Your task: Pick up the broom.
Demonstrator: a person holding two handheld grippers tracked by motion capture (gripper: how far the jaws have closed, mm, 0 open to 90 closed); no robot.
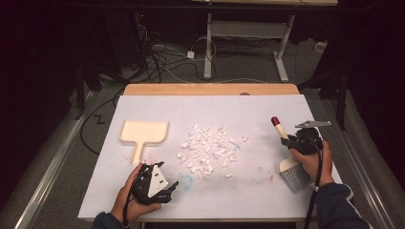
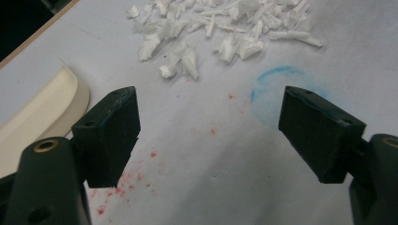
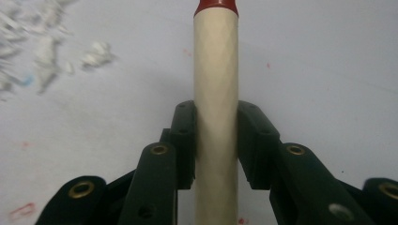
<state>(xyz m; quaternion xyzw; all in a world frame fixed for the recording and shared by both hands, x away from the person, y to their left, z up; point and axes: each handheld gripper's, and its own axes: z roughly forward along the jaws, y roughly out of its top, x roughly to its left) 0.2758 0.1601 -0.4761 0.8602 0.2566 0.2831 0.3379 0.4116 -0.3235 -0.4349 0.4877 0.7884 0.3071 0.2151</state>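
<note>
A pile of white scraps lies mid-table on the white sheet; the scraps lie ahead of the left jaws. A cream dustpan rests flat to the left of the pile, its rim beside the left jaw. My left gripper hovers open near the front edge over bare sheet, nothing between its jaws. My right gripper is shut on the cream handle of a brush with a red tip and grey bristles; both jaws press the handle.
A blue chalk ring and red specks mark the sheet near the left gripper. The table's wooden far edge lies behind. Cables and a desk frame stand on the floor beyond.
</note>
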